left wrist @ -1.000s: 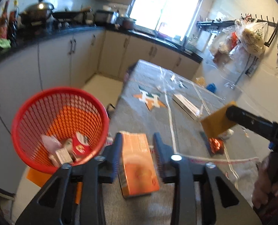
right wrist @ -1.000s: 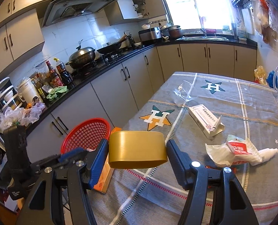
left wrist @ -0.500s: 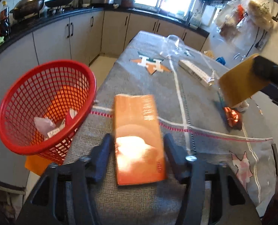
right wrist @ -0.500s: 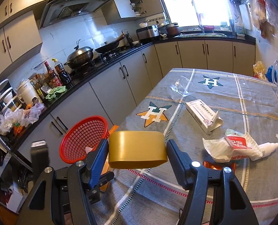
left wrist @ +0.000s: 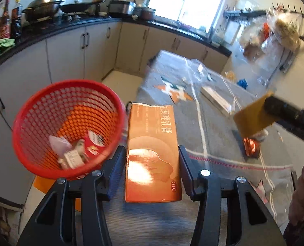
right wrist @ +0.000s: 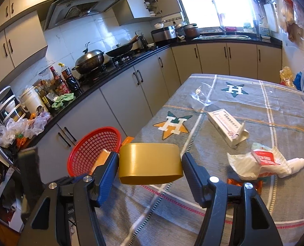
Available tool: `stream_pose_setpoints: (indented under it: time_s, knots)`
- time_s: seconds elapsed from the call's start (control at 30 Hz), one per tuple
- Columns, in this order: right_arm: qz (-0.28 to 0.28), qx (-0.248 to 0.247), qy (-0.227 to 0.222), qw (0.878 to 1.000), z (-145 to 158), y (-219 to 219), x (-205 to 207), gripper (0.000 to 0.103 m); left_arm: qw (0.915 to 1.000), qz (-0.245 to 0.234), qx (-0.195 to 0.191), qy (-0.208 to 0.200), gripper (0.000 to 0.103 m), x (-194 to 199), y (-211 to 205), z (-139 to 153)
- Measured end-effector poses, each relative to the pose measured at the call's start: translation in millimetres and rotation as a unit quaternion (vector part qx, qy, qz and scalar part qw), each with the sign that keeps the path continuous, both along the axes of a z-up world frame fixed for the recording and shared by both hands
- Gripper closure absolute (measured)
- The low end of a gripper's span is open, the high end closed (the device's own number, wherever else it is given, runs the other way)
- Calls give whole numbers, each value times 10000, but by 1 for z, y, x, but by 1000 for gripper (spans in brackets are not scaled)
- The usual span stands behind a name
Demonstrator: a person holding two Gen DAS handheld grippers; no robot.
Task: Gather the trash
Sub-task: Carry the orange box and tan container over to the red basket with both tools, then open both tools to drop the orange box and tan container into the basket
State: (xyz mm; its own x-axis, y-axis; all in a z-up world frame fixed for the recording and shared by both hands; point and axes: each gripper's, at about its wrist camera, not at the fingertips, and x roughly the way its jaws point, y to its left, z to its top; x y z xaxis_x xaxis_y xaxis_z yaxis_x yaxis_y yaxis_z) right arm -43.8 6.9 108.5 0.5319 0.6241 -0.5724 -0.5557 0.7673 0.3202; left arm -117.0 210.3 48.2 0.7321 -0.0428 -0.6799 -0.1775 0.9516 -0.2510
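Observation:
My left gripper [left wrist: 152,160] is shut on an orange medicine box [left wrist: 153,153] and holds it above the table's near left corner, beside the red mesh basket [left wrist: 67,127]. The basket holds several bits of trash. My right gripper [right wrist: 149,166] is shut on a gold container [right wrist: 149,163] above the table's left edge; it also shows at the right of the left wrist view [left wrist: 252,119]. The basket [right wrist: 94,147] stands off the table's left side in the right wrist view.
On the grey cloth-covered table [right wrist: 254,102] lie a white long box [right wrist: 225,129], a crumpled white and red wrapper [right wrist: 260,162], an orange foil wrapper [right wrist: 244,184] and a clear plastic bag [right wrist: 201,98]. Kitchen cabinets [right wrist: 131,94] run along the left.
My left gripper has closed on the orange box and lifted it off the table, toward the basket. The right gripper still holds the gold container and has shifted slightly.

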Motion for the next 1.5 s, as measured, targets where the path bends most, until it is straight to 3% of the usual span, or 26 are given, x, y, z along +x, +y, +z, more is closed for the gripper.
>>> stream_pose_setpoints:
  time_s: [0.37, 0.93, 1.17, 1.5]
  knots:
    - [572, -4, 163, 9982, 4, 69, 5, 35, 9946, 1017, 91, -162, 54, -17, 84, 11]
    - [976, -15, 806, 9920, -30, 177, 34, 34, 9907, 1352, -74, 136, 53, -4, 127, -19]
    - [916, 154, 961, 9910, -34, 165, 45, 33, 9919, 1265, -88, 111, 48, -5, 125, -18]
    - [651, 226, 930, 9933, -32, 111, 39, 33, 9956, 932, 84, 27, 48, -3, 89, -2]
